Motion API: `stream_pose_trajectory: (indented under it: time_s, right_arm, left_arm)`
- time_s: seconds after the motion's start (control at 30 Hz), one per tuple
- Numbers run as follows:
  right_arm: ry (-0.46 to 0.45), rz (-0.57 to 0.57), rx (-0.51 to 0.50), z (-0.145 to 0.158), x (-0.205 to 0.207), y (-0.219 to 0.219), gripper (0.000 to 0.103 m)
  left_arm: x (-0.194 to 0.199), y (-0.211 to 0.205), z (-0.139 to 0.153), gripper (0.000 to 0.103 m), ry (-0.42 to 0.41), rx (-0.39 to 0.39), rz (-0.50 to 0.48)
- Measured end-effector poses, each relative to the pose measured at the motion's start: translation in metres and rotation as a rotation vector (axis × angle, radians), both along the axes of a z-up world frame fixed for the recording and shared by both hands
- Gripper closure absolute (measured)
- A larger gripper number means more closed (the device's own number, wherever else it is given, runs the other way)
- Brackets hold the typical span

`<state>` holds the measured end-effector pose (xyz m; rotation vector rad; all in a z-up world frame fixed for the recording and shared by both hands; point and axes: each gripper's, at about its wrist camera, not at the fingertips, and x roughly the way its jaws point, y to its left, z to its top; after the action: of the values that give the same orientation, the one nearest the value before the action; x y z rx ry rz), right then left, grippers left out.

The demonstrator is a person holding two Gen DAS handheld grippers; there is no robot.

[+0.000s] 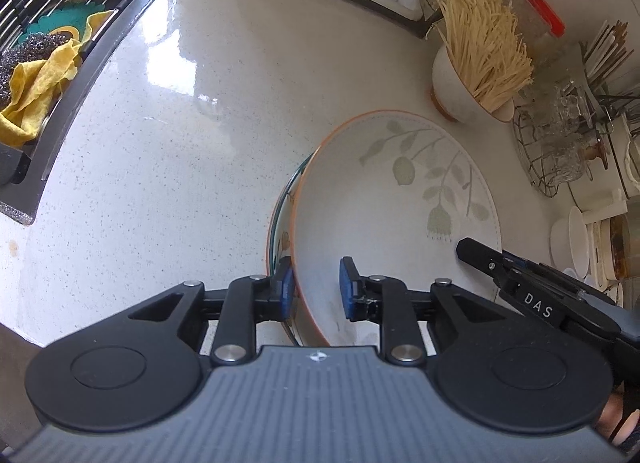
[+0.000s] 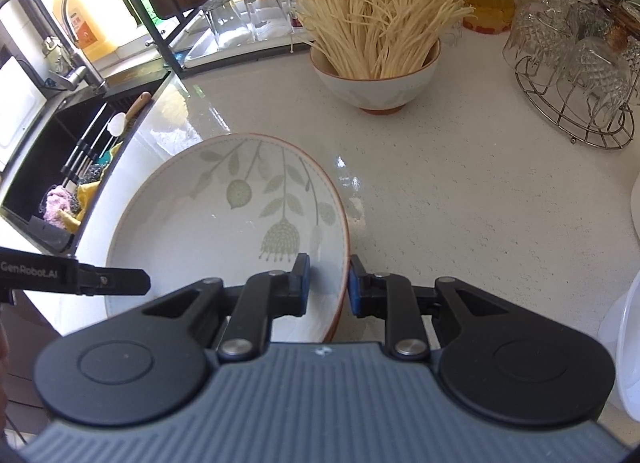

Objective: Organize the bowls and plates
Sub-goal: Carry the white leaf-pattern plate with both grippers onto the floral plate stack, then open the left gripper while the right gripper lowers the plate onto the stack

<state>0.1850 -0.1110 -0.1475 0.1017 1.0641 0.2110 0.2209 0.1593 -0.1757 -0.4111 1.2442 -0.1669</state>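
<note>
The leaf-pattern plate (image 1: pixel 400 199) sits on top of a second dish (image 1: pixel 280 223), whose patterned rim shows only at the plate's left edge; both rest on the speckled white counter (image 1: pixel 180 143). The left gripper (image 1: pixel 316 289) straddles the plate's left rim: one blue pad lies outside the rim and the other inside over the plate's well, with a clear gap beside the inner pad, so the jaws stand apart and do not clamp. The right gripper (image 2: pixel 328 285) straddles the plate's right rim (image 2: pixel 344 263), one pad inside and one outside; the pads sit close against the rim and appear to clamp it. A bowl (image 2: pixel 376 83) of enoki mushrooms (image 2: pixel 376 19) stands behind the plate, well apart. A wire rack (image 2: pixel 576 103) of upturned glasses stands at right. The sink (image 2: pixel 60 151) lies at left.
</note>
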Motion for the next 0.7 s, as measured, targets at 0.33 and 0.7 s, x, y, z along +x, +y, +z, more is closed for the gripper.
stream_pose_trajectory:
  time_s: [0.33, 0.7]
  right_arm:
    - [-0.001, 0.001, -0.004, -0.002, 0.002, 0.002, 0.080]
    - [-0.009, 0.008, 0.010, -0.001, 0.001, -0.001, 0.080]
  left_arm:
    - [0.000, -0.001, 0.013, 0.052, 0.034, -0.012, -0.034]
    - [0.000, -0.007, 0.038, 0.044, -0.003, 0.048, -0.088]
